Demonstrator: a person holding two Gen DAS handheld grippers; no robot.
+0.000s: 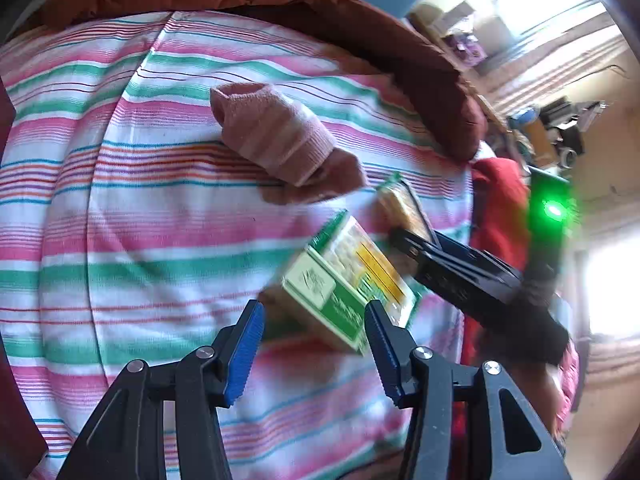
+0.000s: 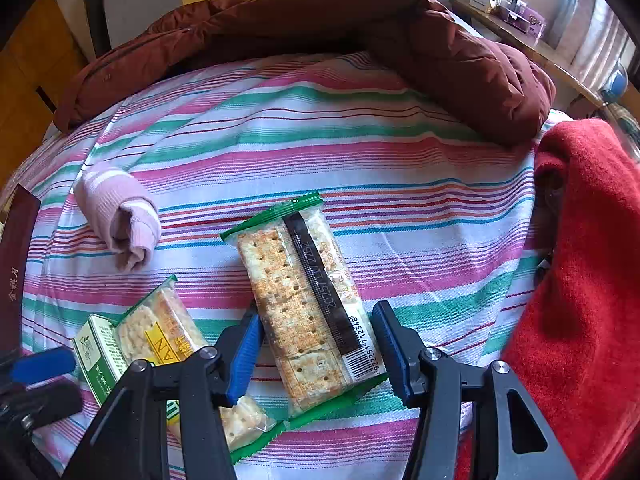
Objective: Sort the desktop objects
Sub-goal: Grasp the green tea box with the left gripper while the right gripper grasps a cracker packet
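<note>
A clear cracker packet [image 2: 308,300] with green ends lies on the striped cloth [image 2: 320,140]. My right gripper [image 2: 318,354] is shut on its near end, one blue pad against each long edge. From the left wrist view this gripper [image 1: 420,236] reaches in from the right with the packet [image 1: 404,208]. A green box [image 1: 316,284] with a yellow-labelled cracker packet [image 1: 372,268] against it sits just ahead of my left gripper [image 1: 314,354]. That gripper is open, and its left pad is clear of the box. A rolled pink sock [image 2: 120,216] lies further left.
A rust-brown padded jacket [image 2: 440,48] curves around the far side of the cloth. A red towel [image 2: 580,260] is heaped along the right edge. A dark brown box [image 2: 16,264] with gold characters stands at the left edge. Shelves with small boxes [image 2: 504,0] are behind.
</note>
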